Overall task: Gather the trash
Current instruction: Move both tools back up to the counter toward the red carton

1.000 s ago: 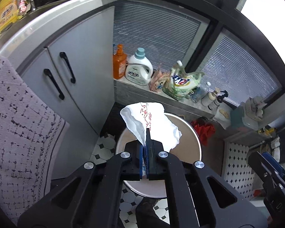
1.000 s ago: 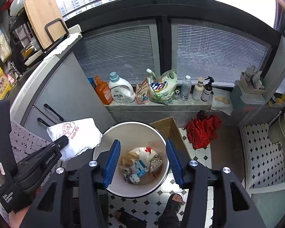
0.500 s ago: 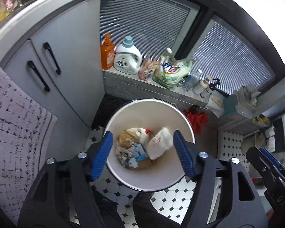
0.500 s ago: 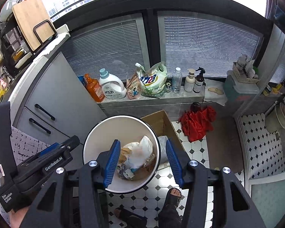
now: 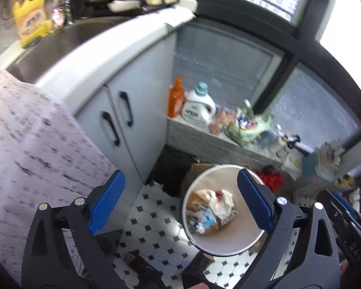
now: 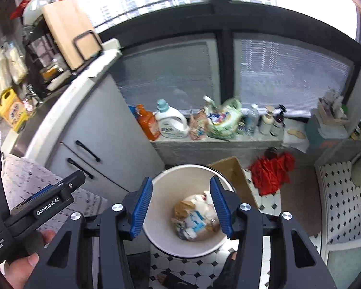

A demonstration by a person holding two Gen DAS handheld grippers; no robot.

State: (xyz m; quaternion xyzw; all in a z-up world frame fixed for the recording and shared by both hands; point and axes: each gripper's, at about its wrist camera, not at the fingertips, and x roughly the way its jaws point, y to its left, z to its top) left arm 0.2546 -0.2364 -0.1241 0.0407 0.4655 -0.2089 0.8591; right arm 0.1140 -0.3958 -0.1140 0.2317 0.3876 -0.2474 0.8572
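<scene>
**Trash lies in the bin, both jaws empty above it**

At the far left, a grey mottled cloth point(image 5: 36, 149) hangs over the edge of the pale table point(image 5: 103, 55), which carries a yellow plastic jug point(image 5: 30, 21) at its back. Below the table stand grey cabinet doors with black handles point(image 5: 122, 110).

The left gripper point(image 5: 180, 207) has just been opening its jaws, and they now stand wide apart with nothing between them. Its blue pads point(image 5: 107, 203) frame black-and-white floor tiles point(image 5: 156, 219) on the left and the round white plastic bin point(image 5: 228, 243) on the right. The right pad overlaps the bin's rim in the left wrist view.

The crumpled white paper trash point(image 5: 220, 201) lies inside the bin on top of other wrappers and scraps, well below the left gripper's jaws and towards their right side, touching neither pad.

The right gripper point(image 6: 181, 207) holds its jaws partly open and empty. In the right wrist view the bin sits directly beneath them, and the trash heap shows just inside the right pad, well below it.

A brown cardboard box point(image 6: 231, 171) stands just beside the bin, and a red cloth point(image 6: 272, 171) lies on the floor further right. On the ledge behind stand an orange bottle point(image 6: 148, 122) and a white detergent jug point(image 6: 170, 122).
</scene>
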